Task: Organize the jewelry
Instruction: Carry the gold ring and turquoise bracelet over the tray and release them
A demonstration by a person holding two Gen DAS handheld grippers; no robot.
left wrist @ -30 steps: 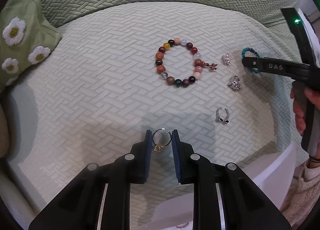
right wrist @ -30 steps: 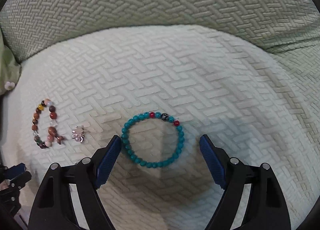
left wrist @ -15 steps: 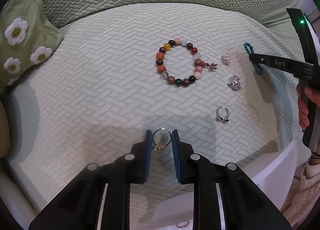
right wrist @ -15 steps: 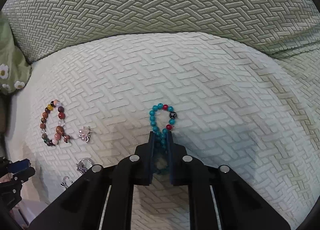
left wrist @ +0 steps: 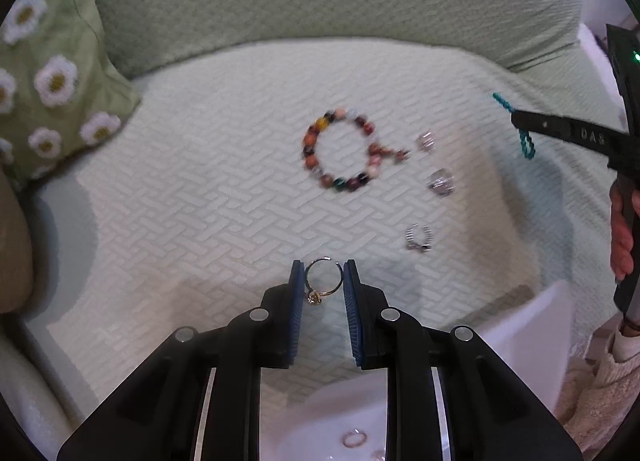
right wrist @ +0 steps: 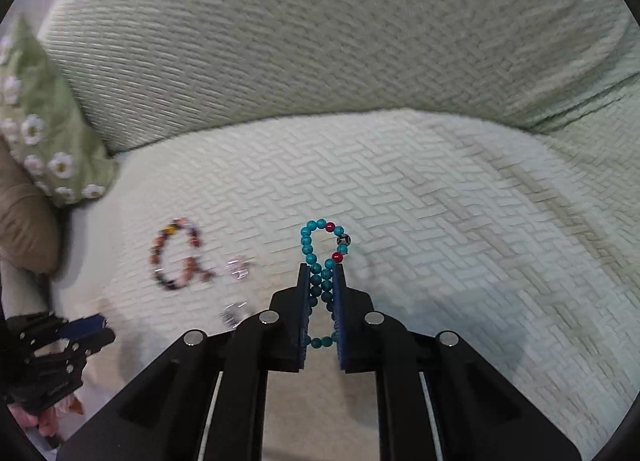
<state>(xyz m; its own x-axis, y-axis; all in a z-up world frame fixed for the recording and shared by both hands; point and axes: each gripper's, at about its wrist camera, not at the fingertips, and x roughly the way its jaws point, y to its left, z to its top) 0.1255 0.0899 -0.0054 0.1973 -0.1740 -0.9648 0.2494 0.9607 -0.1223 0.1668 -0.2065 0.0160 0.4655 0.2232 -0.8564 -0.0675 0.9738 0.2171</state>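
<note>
Jewelry is lying spread on a pale green woven sofa seat (left wrist: 200,181), and both grippers are holding one piece each. The left gripper (left wrist: 323,281) is pinching a thin gold ring (left wrist: 324,276) between its blue pads (left wrist: 297,293); the ring is standing upright across the gap, with a small ornament hanging at its lower left. The right gripper (right wrist: 322,273) is squeezing a turquoise bead bracelet (right wrist: 324,239) so that the loop is folding into a figure of eight, one part sticking out in front of the tips with red beads and one dark bead, the other part showing behind between the fingers.

In the left wrist view, a multicolour bead bracelet (left wrist: 340,153) is resting flat in the middle of the seat. To its right, three small silver pieces (left wrist: 442,183) are sitting in a loose column, apart from each other; they are blurred. A white tray (left wrist: 520,333) is lying at the near right edge, below the left gripper, and at least one small ring (left wrist: 354,439) is lying inside it.

The seat is meeting the back cushion (right wrist: 320,41) along a curved seam. A daisy-patterned pillow (left wrist: 52,81) is occupying the left corner. Wide bare fabric is lying left of the bead bracelet and right of the turquoise one.
</note>
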